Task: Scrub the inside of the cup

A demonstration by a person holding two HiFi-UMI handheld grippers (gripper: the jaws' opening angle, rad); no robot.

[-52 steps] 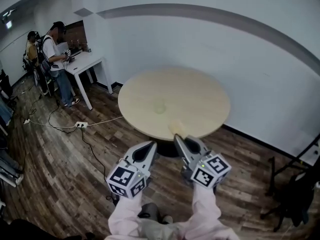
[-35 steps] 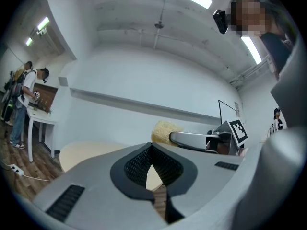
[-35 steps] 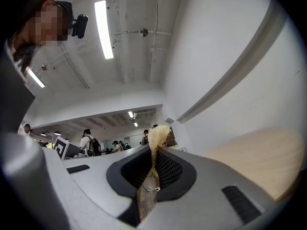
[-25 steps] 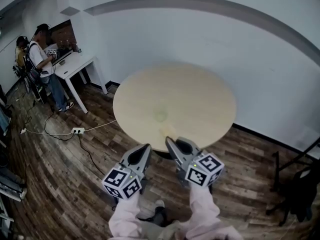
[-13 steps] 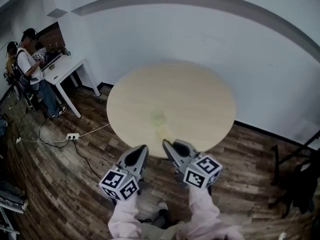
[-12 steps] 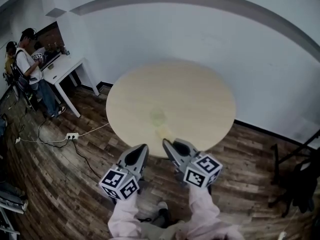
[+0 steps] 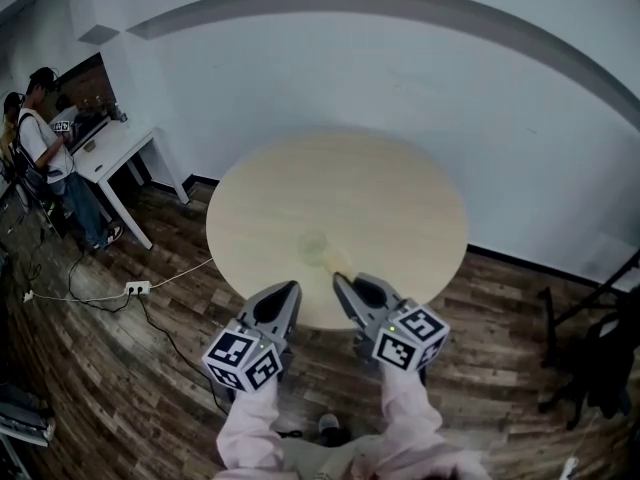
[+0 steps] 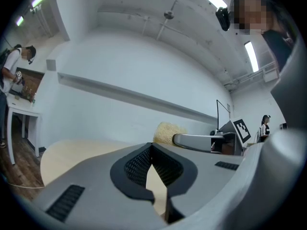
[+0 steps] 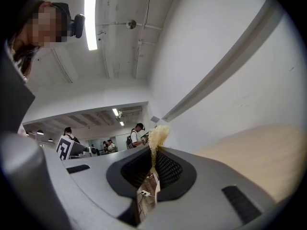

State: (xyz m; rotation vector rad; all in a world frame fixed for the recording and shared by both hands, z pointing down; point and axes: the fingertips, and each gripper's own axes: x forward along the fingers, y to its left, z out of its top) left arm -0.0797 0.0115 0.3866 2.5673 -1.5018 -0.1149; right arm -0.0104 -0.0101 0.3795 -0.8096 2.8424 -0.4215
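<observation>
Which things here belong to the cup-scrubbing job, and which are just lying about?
Job:
pale scrubber, clamped in the right gripper
left gripper, shut and empty
faint cup-like thing on the round table

Lying about:
white desk
power strip
people by the desk

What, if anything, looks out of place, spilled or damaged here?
Nothing stands out. The round table shows no spill, the pale scrubber is pinched in the right gripper, and the left gripper is shut and empty.
</observation>
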